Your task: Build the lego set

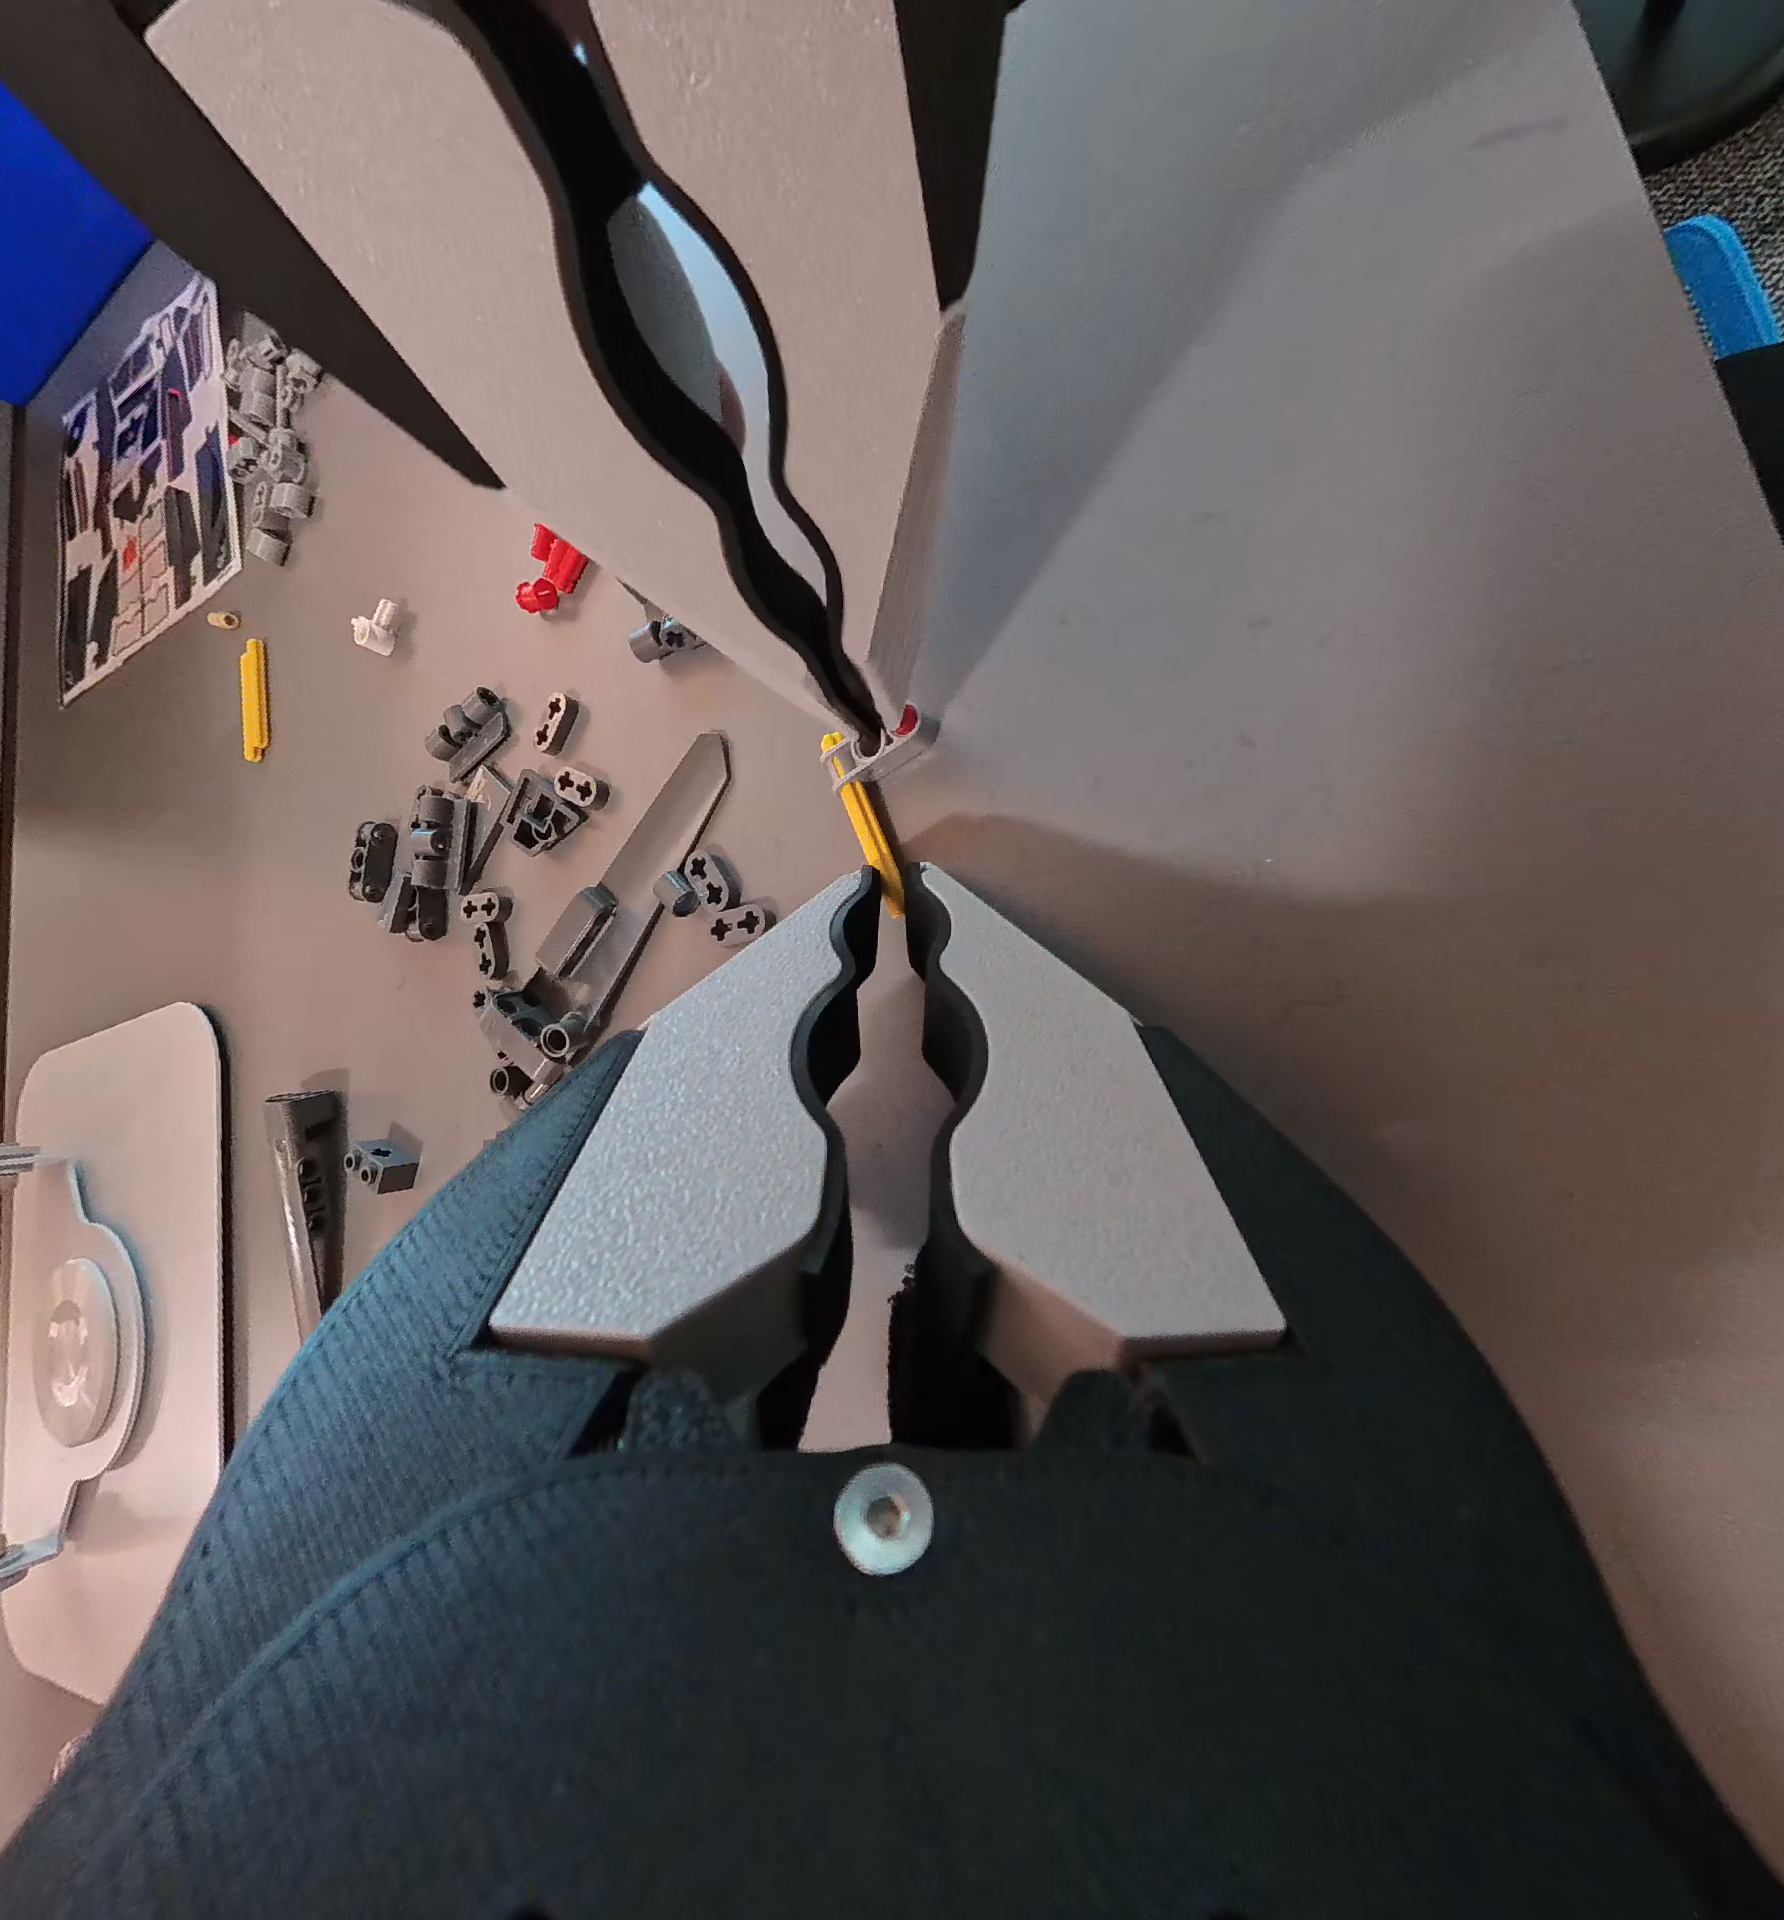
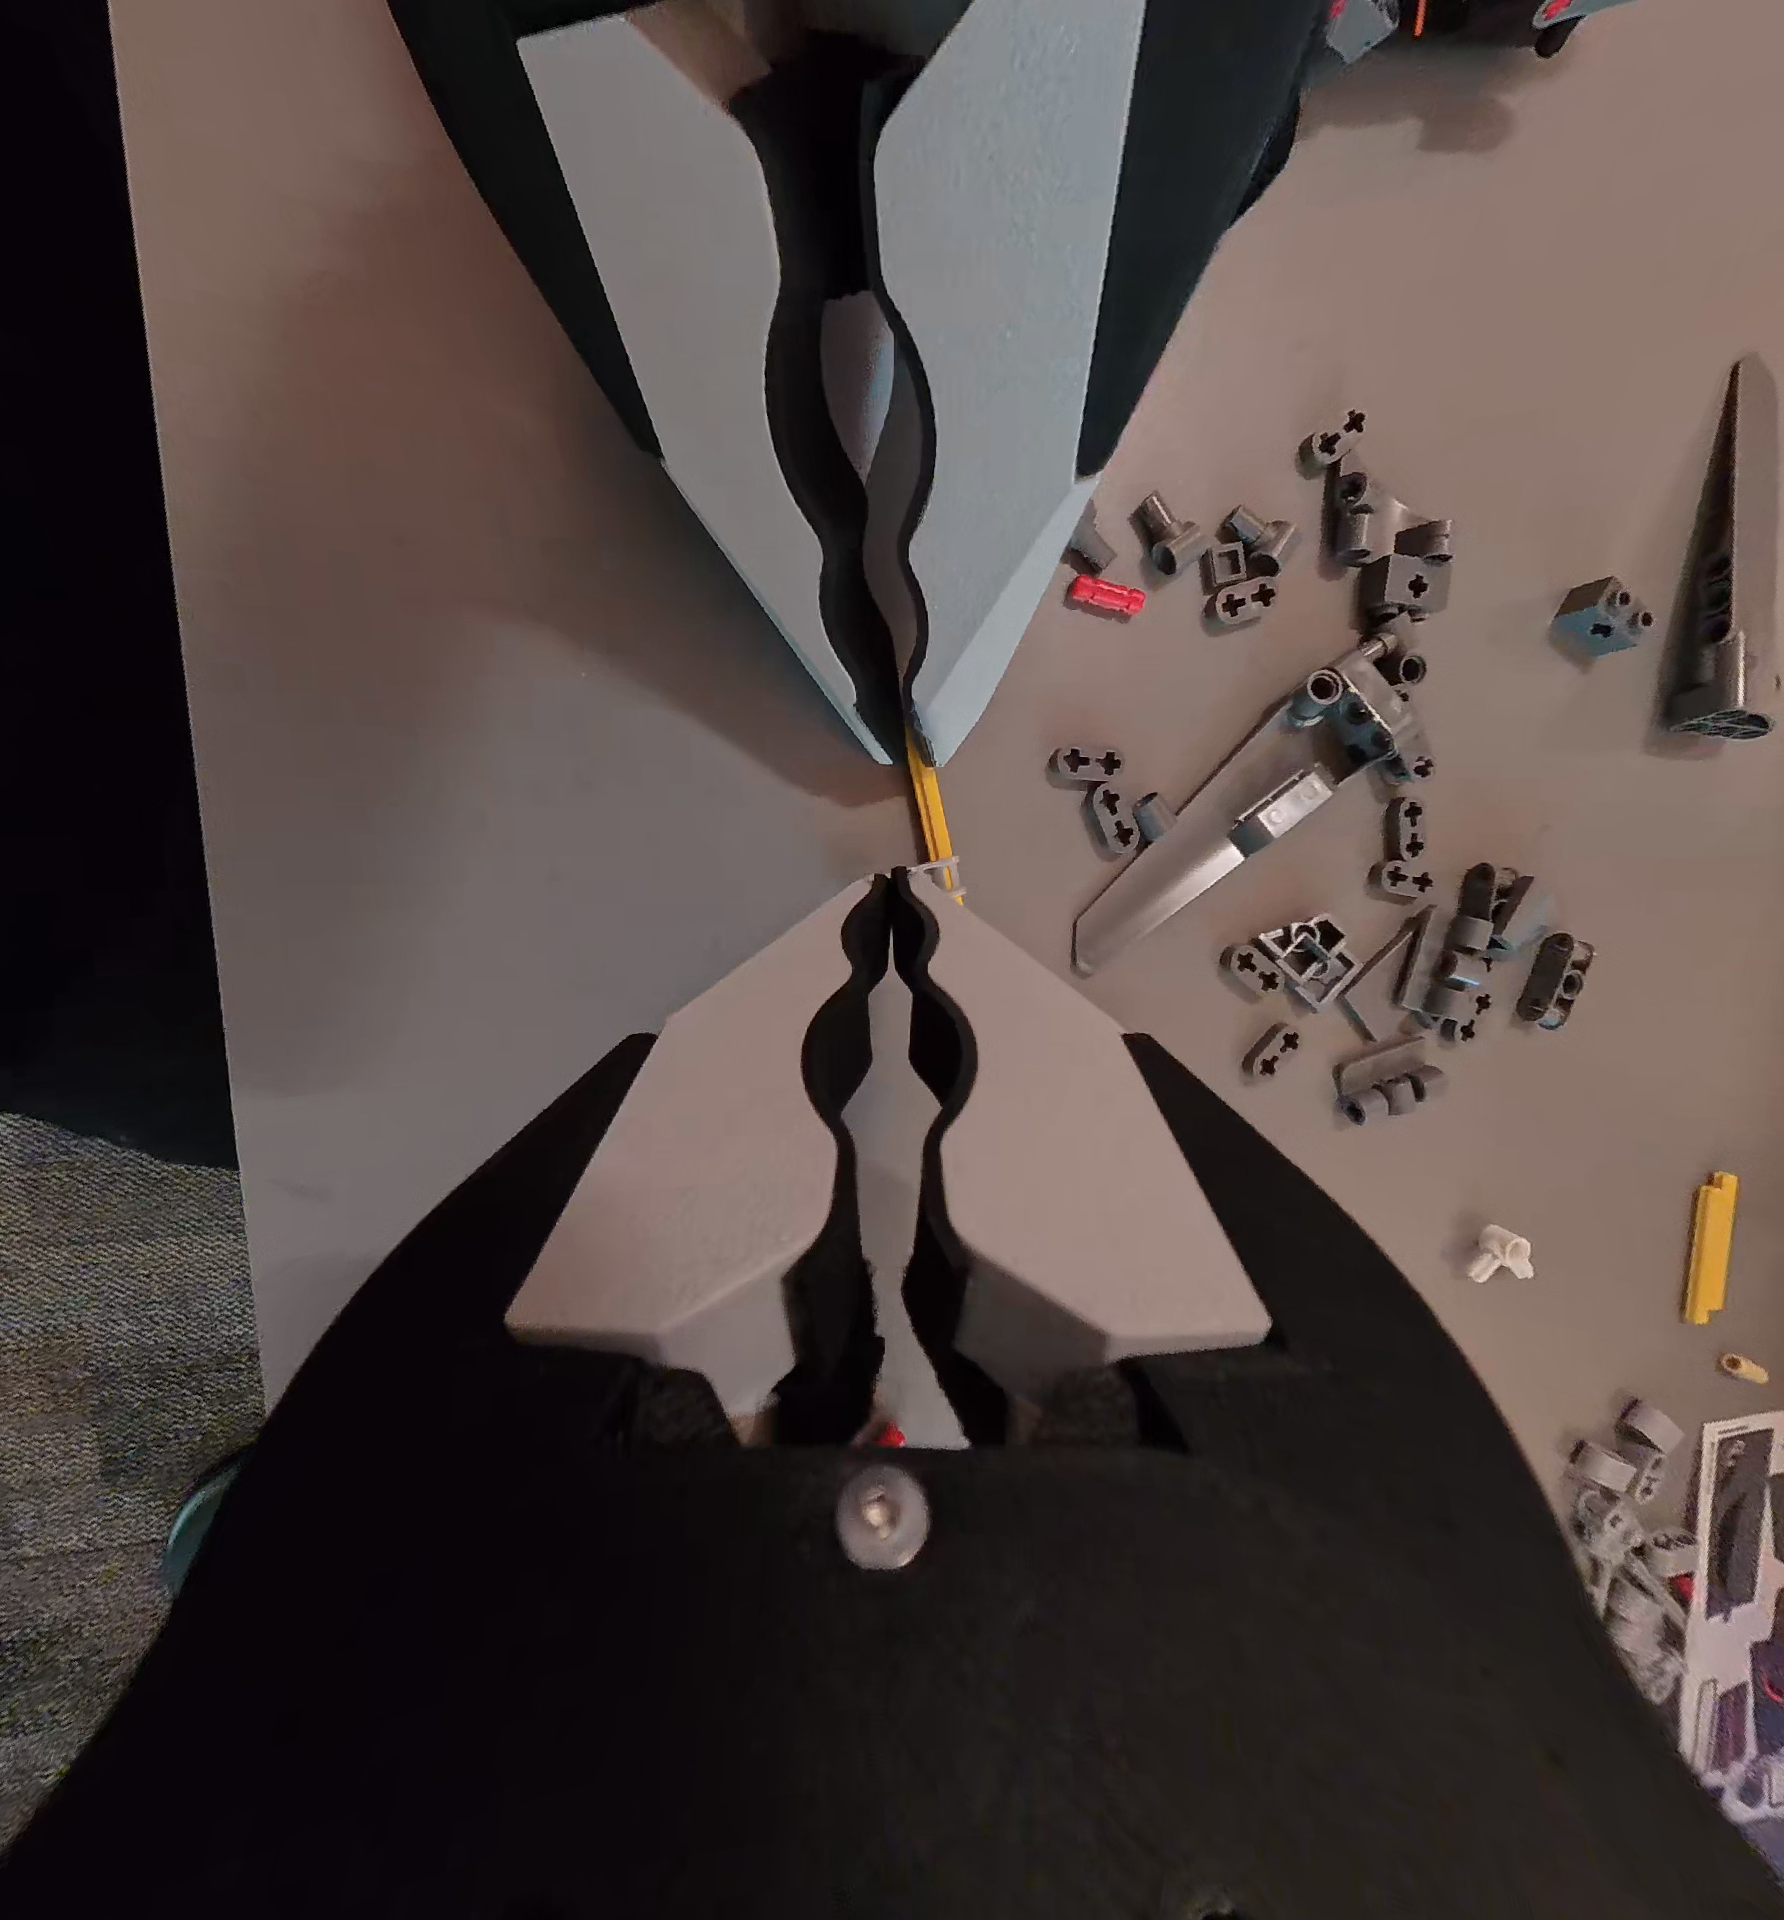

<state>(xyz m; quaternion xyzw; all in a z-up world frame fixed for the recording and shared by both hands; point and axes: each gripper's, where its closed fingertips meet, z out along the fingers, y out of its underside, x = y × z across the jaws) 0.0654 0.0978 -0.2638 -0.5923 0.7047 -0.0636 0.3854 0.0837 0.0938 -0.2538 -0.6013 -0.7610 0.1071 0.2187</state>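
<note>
Black-housed left gripper [image 1: 893,883] is pinching one end of a yellow axle [image 1: 867,831] above the table's [image 1: 1387,935] middle. Right gripper [image 2: 893,883], fingers closed, is gripping a grey connector [image 1: 893,753] threaded on the far end.

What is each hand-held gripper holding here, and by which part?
Left hand-held gripper pinches the yellow axle by its near end. Right hand-held gripper grips the light grey connector on the axle's far end, by its edge.
</note>
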